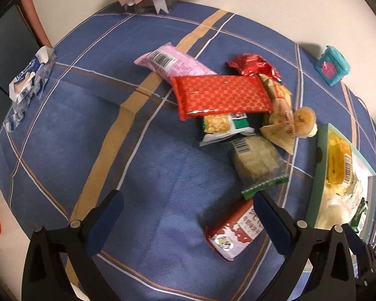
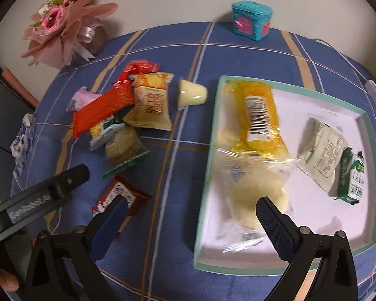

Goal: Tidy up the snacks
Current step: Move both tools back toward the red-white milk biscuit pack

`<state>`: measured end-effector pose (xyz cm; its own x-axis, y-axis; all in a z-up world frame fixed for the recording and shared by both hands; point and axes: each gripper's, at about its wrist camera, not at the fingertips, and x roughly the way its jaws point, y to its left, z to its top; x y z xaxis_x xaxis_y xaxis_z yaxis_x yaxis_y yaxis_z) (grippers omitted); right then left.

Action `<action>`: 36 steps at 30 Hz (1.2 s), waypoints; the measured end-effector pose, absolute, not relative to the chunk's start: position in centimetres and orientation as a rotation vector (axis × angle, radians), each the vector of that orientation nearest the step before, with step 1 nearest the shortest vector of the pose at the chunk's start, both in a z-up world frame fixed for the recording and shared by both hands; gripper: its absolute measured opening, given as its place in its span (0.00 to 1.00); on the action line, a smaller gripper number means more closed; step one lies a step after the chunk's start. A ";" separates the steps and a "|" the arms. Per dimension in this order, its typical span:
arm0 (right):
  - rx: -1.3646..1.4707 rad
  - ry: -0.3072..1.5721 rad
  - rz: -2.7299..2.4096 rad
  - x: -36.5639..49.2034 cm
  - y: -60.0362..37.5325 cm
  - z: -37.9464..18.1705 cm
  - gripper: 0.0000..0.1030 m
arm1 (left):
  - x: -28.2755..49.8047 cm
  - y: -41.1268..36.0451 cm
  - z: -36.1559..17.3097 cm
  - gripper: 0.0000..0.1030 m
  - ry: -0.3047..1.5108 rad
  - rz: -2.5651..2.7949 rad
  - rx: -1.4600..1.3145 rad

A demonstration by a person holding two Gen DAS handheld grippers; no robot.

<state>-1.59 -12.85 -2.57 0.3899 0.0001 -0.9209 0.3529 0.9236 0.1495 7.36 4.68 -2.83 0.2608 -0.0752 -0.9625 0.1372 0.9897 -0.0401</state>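
Observation:
A heap of snack packets lies on the blue checked cloth: a red patterned packet (image 1: pixel 220 95) (image 2: pixel 102 107) on top, a pink one (image 1: pixel 173 62), a green-edged cracker packet (image 1: pixel 258 165) (image 2: pixel 125 148), a red-and-white packet (image 1: pixel 235 230) (image 2: pixel 122 195) nearest. A pale jelly cup (image 2: pixel 191 95) lies beside the heap. A white tray with a green rim (image 2: pixel 205 175) (image 1: pixel 320 150) holds a yellow packet (image 2: pixel 260 115), a clear bag and two green-white sachets. My left gripper (image 1: pixel 188 213) is open above the cloth, left of the red-and-white packet. My right gripper (image 2: pixel 191 215) is open over the tray's near left edge.
A teal toy box (image 2: pixel 252 20) (image 1: pixel 334 65) stands at the far table edge. A pink paper bouquet (image 2: pixel 60 25) sits at the far left. A blue-white wrapper (image 1: pixel 30 80) lies at the left edge. The left gripper's body (image 2: pixel 37 195) shows in the right wrist view.

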 end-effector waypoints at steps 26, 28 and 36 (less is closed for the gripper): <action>0.303 1.220 -0.158 2.0 -6.0 -6.4 1.00 | 10.0 12.2 -8.6 1.00 1.427 0.050 -0.057; 0.318 1.231 -0.155 2.2 -5.7 -6.9 1.00 | 10.1 12.5 -9.0 1.00 1.432 0.049 -0.063; 0.275 1.262 -0.166 3.4 -3.9 -8.9 1.00 | 11.0 13.7 -9.6 1.00 1.429 0.044 -0.083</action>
<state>3.43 -3.91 -8.91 0.2977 0.0271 -0.9543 0.2734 0.9553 0.1125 10.96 13.73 -9.56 0.1412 -0.0193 -0.9898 -0.0799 0.9963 -0.0308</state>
